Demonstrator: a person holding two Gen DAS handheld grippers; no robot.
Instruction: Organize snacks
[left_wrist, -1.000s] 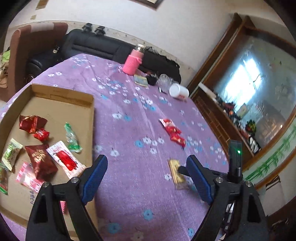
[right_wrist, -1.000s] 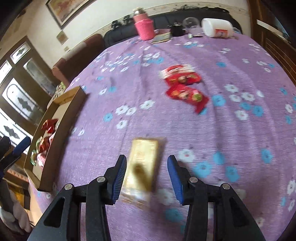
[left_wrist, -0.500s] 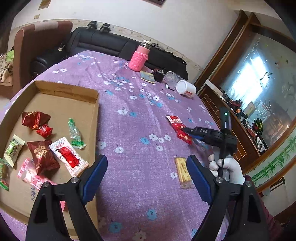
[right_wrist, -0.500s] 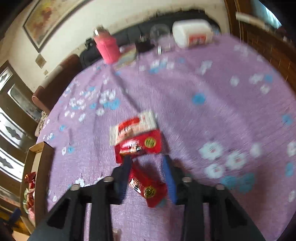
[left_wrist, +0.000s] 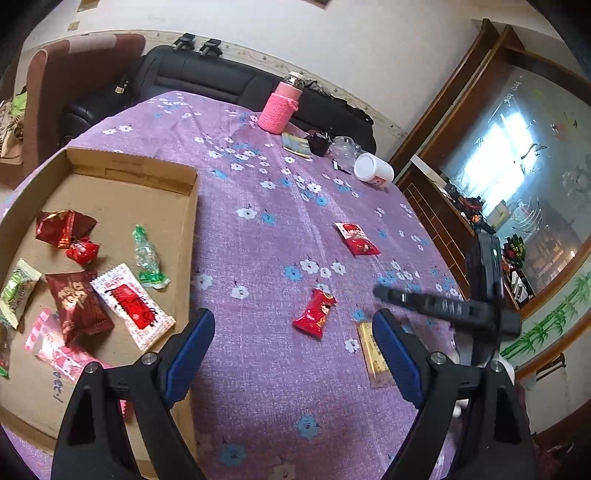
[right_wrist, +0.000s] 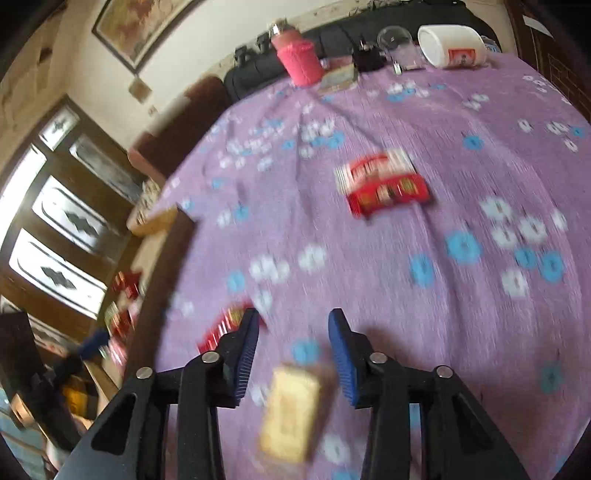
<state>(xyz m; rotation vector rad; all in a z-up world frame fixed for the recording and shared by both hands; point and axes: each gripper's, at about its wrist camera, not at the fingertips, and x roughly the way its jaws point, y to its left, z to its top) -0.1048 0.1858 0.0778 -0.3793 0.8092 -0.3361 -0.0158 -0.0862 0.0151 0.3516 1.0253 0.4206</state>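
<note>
A cardboard tray (left_wrist: 184, 236) at the left of the purple table holds several wrapped snacks. On the cloth lie a small red packet (left_wrist: 315, 313), a red-and-white packet (left_wrist: 356, 238) farther off, and a gold bar (left_wrist: 373, 354). My left gripper (left_wrist: 293, 354) is open and empty above the cloth beside the tray. My right gripper (right_wrist: 291, 354) is open and empty; the gold bar (right_wrist: 291, 410) lies under it, the small red packet (right_wrist: 225, 328) just left of its left finger. The right gripper also shows in the left wrist view (left_wrist: 436, 304). The right wrist view is blurred.
At the table's far edge stand a pink bottle (left_wrist: 279, 109), a white cup on its side (left_wrist: 373, 171), a glass jar (left_wrist: 343, 146) and small items. A black sofa (left_wrist: 207, 81) lies behind the table. Wooden cabinets (left_wrist: 443, 221) stand at the right.
The small red packet left its place beside the red-and-white one and now lies loose nearer the tray. My right gripper pulled back over the gold bar and opened wider. The left gripper barely moved.
</note>
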